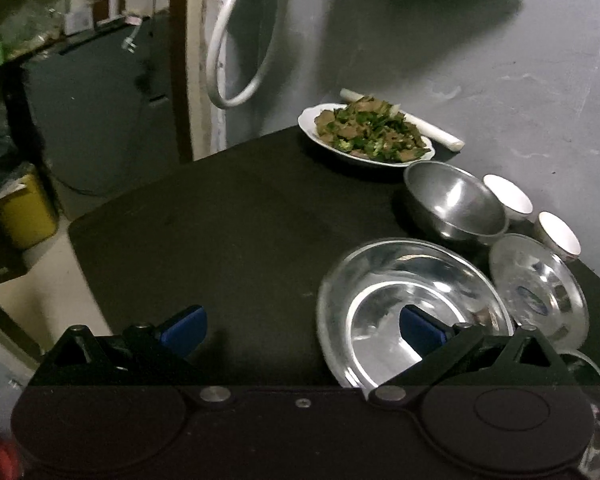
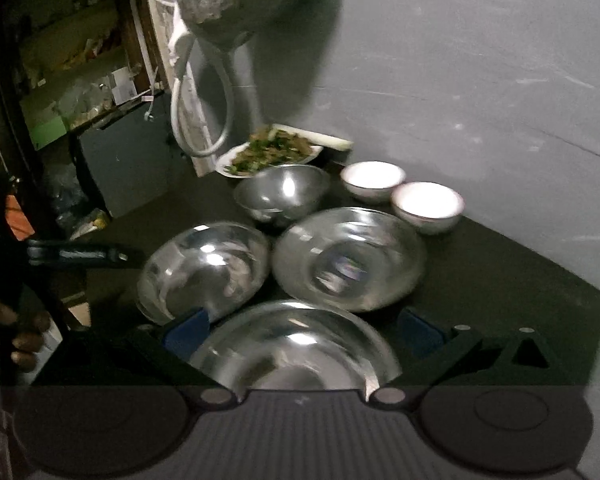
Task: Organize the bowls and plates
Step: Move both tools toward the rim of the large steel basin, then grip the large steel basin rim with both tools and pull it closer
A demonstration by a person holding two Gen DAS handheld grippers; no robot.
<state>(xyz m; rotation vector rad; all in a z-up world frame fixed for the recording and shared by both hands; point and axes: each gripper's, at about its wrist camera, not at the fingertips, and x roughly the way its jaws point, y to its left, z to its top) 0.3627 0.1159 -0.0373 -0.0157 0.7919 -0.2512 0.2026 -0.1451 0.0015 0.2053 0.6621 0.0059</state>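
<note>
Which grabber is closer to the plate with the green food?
Probably the left. The left gripper sits at the table's near side, facing the food plate. The right gripper has steel dishes between it and that plate.

White hose loop hangs on grey wall at 12 o'clock; yellow bin on floor at 9 o'clock; cluttered shelf at 10 o'clock.

Left gripper spread wide, blue pads well apart, nothing between. Right gripper likewise spread wide, blue pads far apart. Hand at left edge of right view, fingers curled round dark grip.
</note>
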